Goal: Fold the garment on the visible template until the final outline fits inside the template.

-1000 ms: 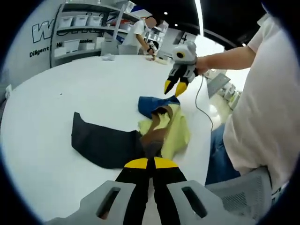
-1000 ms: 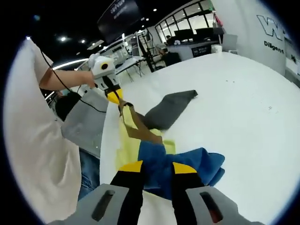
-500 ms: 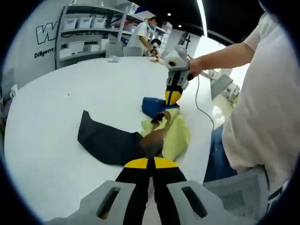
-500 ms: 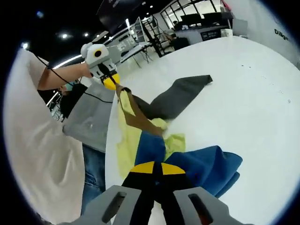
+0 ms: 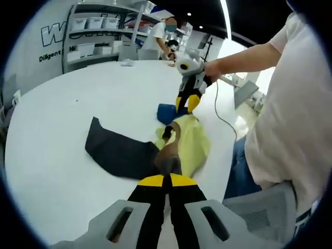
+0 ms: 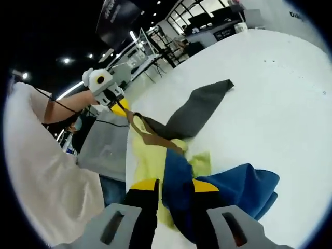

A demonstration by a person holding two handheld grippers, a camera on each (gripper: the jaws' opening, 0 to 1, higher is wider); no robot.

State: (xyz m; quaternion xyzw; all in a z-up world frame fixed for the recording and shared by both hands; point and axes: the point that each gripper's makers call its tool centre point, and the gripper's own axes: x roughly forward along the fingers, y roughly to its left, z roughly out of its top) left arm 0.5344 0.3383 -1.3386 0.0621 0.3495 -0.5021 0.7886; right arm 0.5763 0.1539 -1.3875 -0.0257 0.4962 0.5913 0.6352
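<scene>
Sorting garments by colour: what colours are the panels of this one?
The garment has yellow, blue, brown and dark grey panels, clearest in the right gripper view.

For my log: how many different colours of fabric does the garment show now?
4: dark grey panel spread on the table, brown strip in the left gripper, yellow part beside it, blue part at the right gripper.

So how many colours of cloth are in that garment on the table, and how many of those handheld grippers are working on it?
Yellow cloth panel: 1
Blue cloth panel: 1
Dark grey cloth panel: 1
Brown cloth strip: 1
Cloth colours total: 4
Handheld grippers, left gripper and right gripper: 2
</scene>
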